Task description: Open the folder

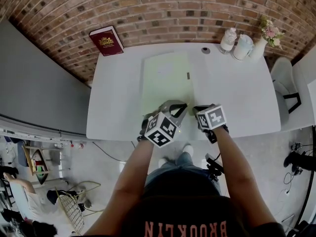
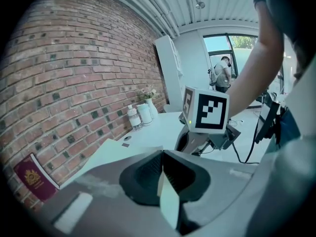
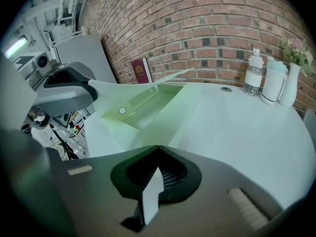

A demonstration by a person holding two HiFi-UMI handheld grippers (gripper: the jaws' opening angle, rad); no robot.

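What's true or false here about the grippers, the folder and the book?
1. The left gripper is shut on the pale green translucent plastic folder. True.
2. The right gripper is open and empty. False: it is shut on a folder sheet too.
3. The dark red hardcover book lies on the folder. False: it is apart, by the white table's far left corner.
4. The folder's cover is partly lifted. True.

Folder (image 1: 165, 80) lies centrally; book (image 1: 106, 40), bottle (image 1: 228, 38), cup (image 1: 242, 46), vase (image 1: 258, 47) line far edge.
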